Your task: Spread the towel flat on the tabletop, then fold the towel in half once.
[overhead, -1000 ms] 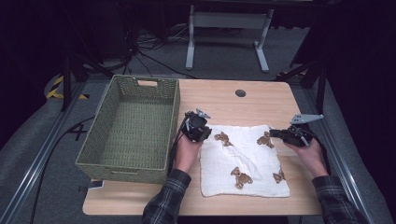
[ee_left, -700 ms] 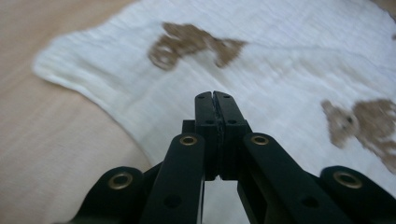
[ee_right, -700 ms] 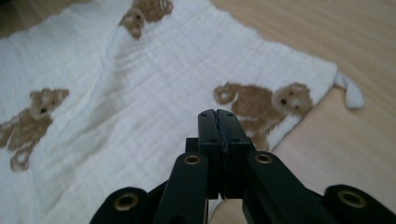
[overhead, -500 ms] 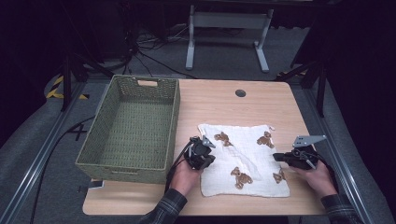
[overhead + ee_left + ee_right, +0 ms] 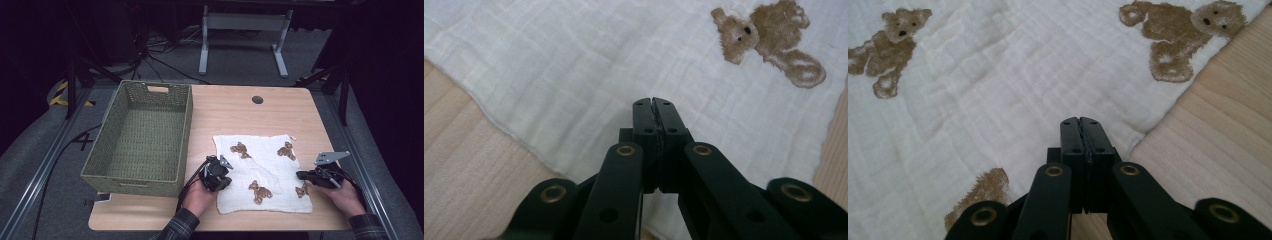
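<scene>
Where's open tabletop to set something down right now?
Bare wood lies on the table between the basket, the cloth's far edge and the far table edge, plus a strip right of the cloth. Crowded: the near edge, where both claws sit at the cloth's near corners.

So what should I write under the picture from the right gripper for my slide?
The right gripper, jaws shut with nothing between them, over the near edge of a white teddy-bear cloth on the wooden table.
</scene>
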### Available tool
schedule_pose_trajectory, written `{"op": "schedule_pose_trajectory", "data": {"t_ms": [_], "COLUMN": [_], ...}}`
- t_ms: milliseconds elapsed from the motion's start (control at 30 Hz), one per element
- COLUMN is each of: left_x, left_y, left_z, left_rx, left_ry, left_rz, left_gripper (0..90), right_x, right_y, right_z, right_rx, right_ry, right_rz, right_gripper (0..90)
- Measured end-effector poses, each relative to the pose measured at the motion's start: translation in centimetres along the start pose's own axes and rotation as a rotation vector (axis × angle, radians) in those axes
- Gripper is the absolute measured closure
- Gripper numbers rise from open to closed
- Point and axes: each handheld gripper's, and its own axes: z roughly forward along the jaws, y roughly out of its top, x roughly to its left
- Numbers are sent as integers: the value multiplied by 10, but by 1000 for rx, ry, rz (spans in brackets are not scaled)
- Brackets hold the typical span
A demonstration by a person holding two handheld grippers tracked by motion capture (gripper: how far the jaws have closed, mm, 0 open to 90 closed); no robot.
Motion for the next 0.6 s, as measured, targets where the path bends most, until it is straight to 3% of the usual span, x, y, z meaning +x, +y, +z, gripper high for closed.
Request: {"op": "schedule_pose_trajectory", "data": {"t_ms": [233,300,367,600], "left_x": [-12,-11,-6,20], "left_y": [-6,-4,1,18], "left_z": [-2,-4,-6,-7], "left_rx": [9,-2,-25,-47], "left_ry": [-35,-33,-18,30], "left_rz": [22,1,8,-51], "left_gripper": [895,871,854,756], "right_x": [4,5,3,-11], "right_y": [-15,-14,-11,8], "right_z": [-12,-13,-15,-12], "right_rx": [-3,-8,-31,-66], "right_ry": [-3,-4,-10,-29], "right_rz": [23,21,20,27], "right_gripper": [899,896,859,782]}}
